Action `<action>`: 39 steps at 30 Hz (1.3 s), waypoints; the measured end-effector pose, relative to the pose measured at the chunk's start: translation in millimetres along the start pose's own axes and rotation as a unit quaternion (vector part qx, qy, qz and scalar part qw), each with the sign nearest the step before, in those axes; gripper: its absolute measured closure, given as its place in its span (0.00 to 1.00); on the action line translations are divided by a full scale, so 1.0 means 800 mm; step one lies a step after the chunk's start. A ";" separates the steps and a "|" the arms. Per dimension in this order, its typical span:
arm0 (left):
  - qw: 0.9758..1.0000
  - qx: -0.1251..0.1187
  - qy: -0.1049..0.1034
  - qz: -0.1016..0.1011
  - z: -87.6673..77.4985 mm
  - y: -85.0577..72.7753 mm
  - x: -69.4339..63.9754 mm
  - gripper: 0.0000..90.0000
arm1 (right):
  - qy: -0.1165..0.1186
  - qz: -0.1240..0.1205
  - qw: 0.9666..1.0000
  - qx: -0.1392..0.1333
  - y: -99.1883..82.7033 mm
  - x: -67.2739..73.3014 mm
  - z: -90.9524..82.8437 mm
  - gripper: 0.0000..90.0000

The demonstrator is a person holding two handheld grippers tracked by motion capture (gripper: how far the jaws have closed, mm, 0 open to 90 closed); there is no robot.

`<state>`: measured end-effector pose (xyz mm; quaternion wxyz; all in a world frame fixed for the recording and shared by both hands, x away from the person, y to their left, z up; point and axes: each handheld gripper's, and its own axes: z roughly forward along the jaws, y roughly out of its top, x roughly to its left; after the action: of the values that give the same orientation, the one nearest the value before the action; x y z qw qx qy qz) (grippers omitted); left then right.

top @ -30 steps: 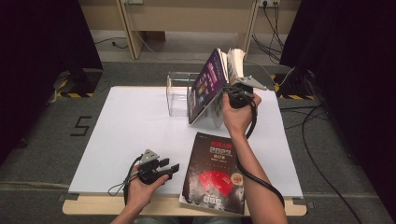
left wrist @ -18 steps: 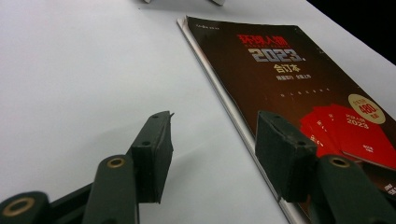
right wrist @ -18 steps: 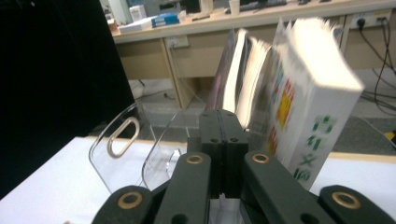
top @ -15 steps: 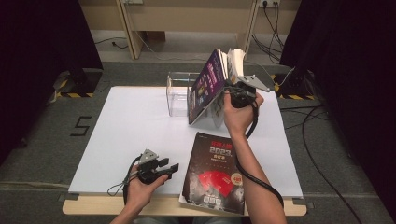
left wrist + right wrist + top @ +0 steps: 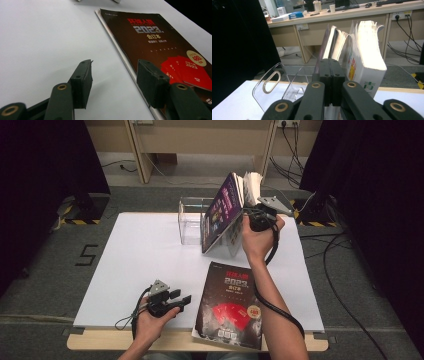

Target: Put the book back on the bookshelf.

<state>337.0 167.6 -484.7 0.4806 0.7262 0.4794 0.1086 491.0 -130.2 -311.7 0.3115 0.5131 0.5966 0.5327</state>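
A purple-covered magazine (image 5: 222,207) stands tilted at the back of the white table (image 5: 135,255), leaning over a clear acrylic holder (image 5: 190,222). My right gripper (image 5: 246,217) is shut on its right edge. In the right gripper view the jaws (image 5: 329,68) press together, and the magazine's (image 5: 324,47) pages fan up just behind them. A dark magazine (image 5: 230,305) with red print lies flat at the front edge. To its left my left gripper (image 5: 179,300) rests low, open and holding nothing. In the left gripper view one pad (image 5: 152,85) hangs over that magazine's (image 5: 160,42) edge.
A thick white book (image 5: 367,62) stands upright right of the held magazine, its pages fanned at the top (image 5: 252,180). The holder's clear walls (image 5: 274,85) curve up at the left. Desks, cables and black curtains lie beyond the table.
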 end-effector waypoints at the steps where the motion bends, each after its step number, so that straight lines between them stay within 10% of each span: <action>1: 1.000 0.000 0.000 0.000 0.000 0.000 0.000 0.50 | 0.000 0.000 1.000 0.001 0.000 0.000 0.000 1.00; 39: 1.000 -0.002 -0.002 -0.007 0.001 0.001 -0.003 0.43 | 0.026 -0.012 1.000 0.010 -0.017 -0.004 -0.030 0.79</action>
<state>337.1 164.9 -483.7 0.4836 0.7224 0.4830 0.1046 465.7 -139.6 -319.7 0.2972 0.4952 0.6154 0.5363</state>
